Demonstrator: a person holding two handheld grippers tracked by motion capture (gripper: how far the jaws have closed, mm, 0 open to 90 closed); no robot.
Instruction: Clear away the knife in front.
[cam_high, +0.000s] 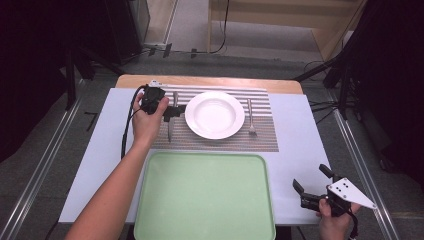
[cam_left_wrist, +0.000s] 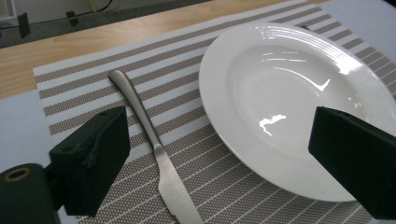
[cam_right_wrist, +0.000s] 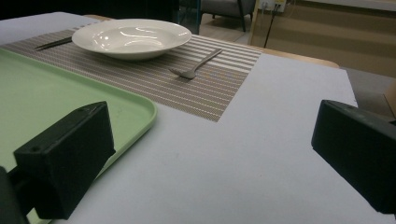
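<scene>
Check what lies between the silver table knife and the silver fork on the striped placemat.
The white round plate sits between the silver table knife and the silver fork on the striped placemat, seen in the high view.

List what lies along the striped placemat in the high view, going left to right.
left gripper with open jaws above the knife → white plate → fork.

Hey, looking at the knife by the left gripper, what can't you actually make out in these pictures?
- Knife tip: cut off by the bottom edge of the left gripper view.
- Knife middle, high view: covered by the left gripper.
- Right gripper view: the plate hides most of the knife.
</scene>
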